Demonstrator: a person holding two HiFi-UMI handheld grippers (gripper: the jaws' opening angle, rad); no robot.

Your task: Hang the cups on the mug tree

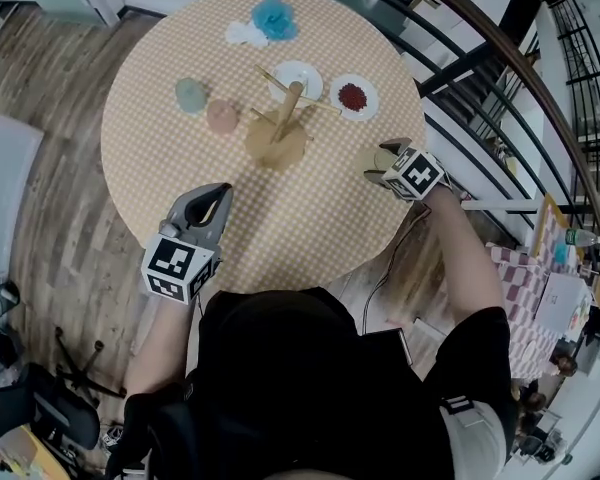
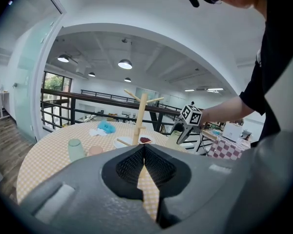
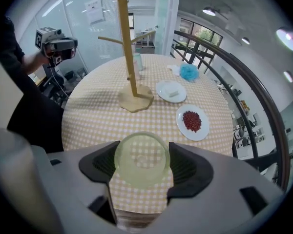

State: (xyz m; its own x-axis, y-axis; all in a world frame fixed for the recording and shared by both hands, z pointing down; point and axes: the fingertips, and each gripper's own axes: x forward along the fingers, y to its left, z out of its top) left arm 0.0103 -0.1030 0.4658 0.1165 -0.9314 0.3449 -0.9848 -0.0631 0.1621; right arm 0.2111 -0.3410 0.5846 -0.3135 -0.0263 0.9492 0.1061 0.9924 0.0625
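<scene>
Holding red bits (image 1: 352, 96): plate (image 1: 373, 109) (right tongs (image 3: 142, 165) grip cup (image 3: 139, 150)).

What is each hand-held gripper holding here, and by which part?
The right hand-held gripper clamps the pale green cup by its side walls; left hand-held gripper is shut, empty.

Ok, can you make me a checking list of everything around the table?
Surface: round checked table.
Job's things: mug tree, no cup hung; green cup and pink cup beside it; yellow cup gripped.
Clutter: white plate, plate of red bits, blue fluff, white fluff.
Grippers: left hand-held gripper shut, empty; right hand-held gripper shut on the yellow cup.
Cables: one dark cable under the right arm.
Surroundings: curved railing, wooden floor.
</scene>
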